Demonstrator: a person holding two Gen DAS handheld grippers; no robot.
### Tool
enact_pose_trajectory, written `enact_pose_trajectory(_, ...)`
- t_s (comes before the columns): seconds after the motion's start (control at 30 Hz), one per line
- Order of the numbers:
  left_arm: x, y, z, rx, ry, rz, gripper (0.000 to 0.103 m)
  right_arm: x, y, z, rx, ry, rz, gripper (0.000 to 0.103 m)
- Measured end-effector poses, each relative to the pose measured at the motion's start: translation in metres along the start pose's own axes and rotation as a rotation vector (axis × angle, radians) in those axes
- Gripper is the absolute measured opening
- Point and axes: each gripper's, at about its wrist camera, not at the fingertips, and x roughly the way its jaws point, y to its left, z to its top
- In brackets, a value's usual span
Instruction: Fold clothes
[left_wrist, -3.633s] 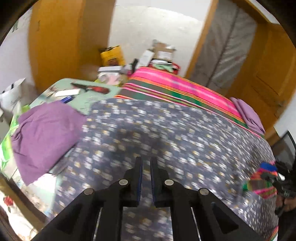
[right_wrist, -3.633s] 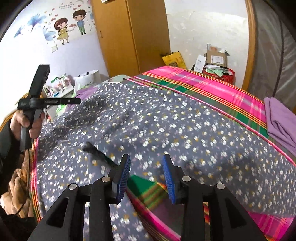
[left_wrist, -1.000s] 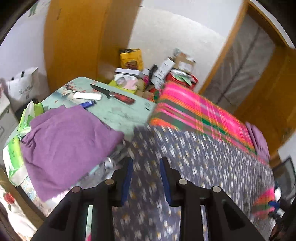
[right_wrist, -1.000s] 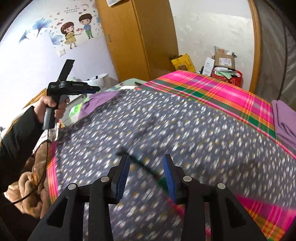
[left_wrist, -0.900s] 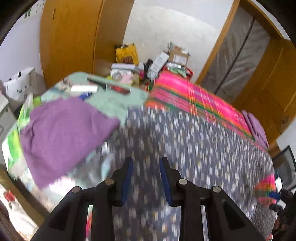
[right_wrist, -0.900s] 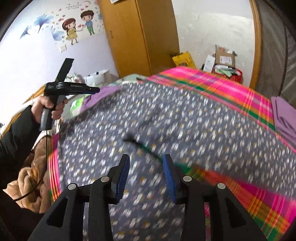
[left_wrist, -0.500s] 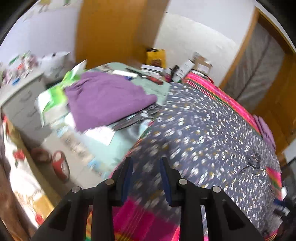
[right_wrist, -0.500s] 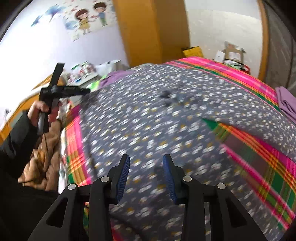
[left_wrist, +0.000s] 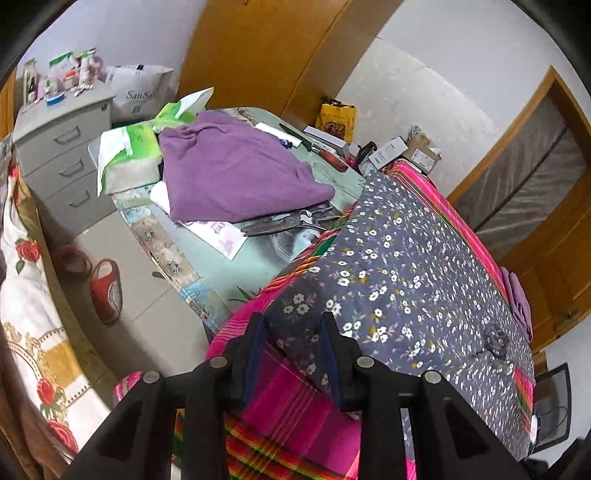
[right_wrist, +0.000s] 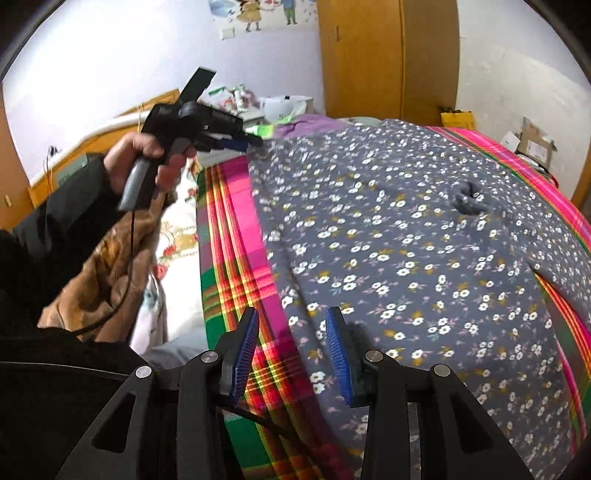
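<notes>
A grey-blue floral garment (right_wrist: 406, 258) lies spread flat on a pink plaid blanket (right_wrist: 240, 236). In the left wrist view my left gripper (left_wrist: 291, 354) hovers open over the floral garment's (left_wrist: 406, 280) corner, which shows between the blue pads (left_wrist: 254, 350) with gaps on both sides. In the right wrist view a hand holds the left gripper (right_wrist: 247, 142) at the garment's far left corner. My right gripper (right_wrist: 291, 350) is open over the garment's left edge, where cloth meets blanket. Nothing is held.
A side table (left_wrist: 236, 273) beside the blanket (left_wrist: 295, 398) carries a purple cloth (left_wrist: 236, 173), green tissue packs (left_wrist: 129, 155) and scissors (left_wrist: 288, 225). A grey drawer cabinet (left_wrist: 62, 147) and a red slipper (left_wrist: 107, 291) are left of it. Folded purple cloth (left_wrist: 517, 299) lies at the far side.
Both grippers moved from over the middle of the garment to its left edge and sank a little. Left one now sits at the corner by the side table. Jaws kept their width.
</notes>
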Motion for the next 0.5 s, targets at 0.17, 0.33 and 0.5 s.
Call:
enact_pose_trajectory(0.17,0.001,-0.002,-0.002,0.004,-0.027,0.017,0.022,0.01,0.004,-0.002,-0.032,0.034,-0.051,0.032)
enact_pose_trajectory(0.33,-0.004,-0.003,-0.001,-0.006,-0.048,0.008,0.011,0.009,0.005,-0.001,-0.054,0.034,-0.1,0.004)
enact_pose_trajectory(0.5,-0.02,-0.001,0.004,-0.018,-0.095,-0.013,0.008,-0.003,0.008,0.002,-0.07,0.0,-0.093,0.003)
